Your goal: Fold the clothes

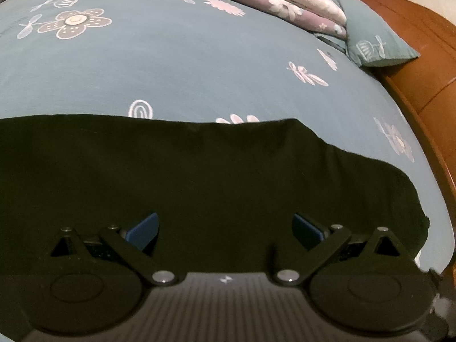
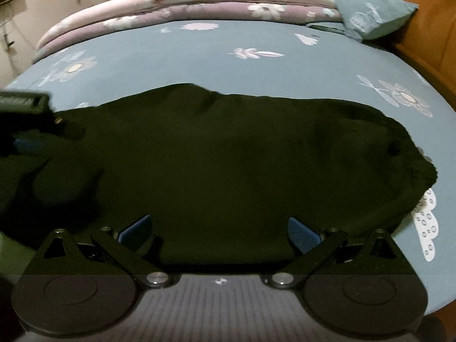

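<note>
On the bed (image 1: 176, 65), left wrist view: a black garment (image 1: 199, 176) lies spread flat on the blue flower-printed sheet, its far edge running nearly straight across the frame and its right end rounding off short of the wooden bed frame (image 1: 427, 65). The left edge of the garment is cut off by the frame. The left tongs (image 1: 226, 229) stand released, the two blue pads (image 1: 144, 230) well apart with black cloth showing between them; whether the tips touch the cloth cannot be told, since dark fabric and dark linkage merge. Folds and seams in the garment are not readable in the low light. At the far side lie a folded lilac floral quilt (image 1: 296, 2) and a blue-green pillow (image 1: 373, 40), both partly cut off by the top of the frame.

Right wrist view: the same black garment (image 2: 228, 165) fills the middle, its right end bunched near a white cloud print. The right tongs (image 2: 219, 232) are likewise released, pads spread wide over the near hem. At the far left the left tongs (image 2: 25, 131) enter, mostly cut off and blurred, resting on or just above the garment. The quilt (image 2: 182, 5) and pillow (image 2: 370, 11) lie beyond, against the bed frame (image 2: 433, 28).
</note>
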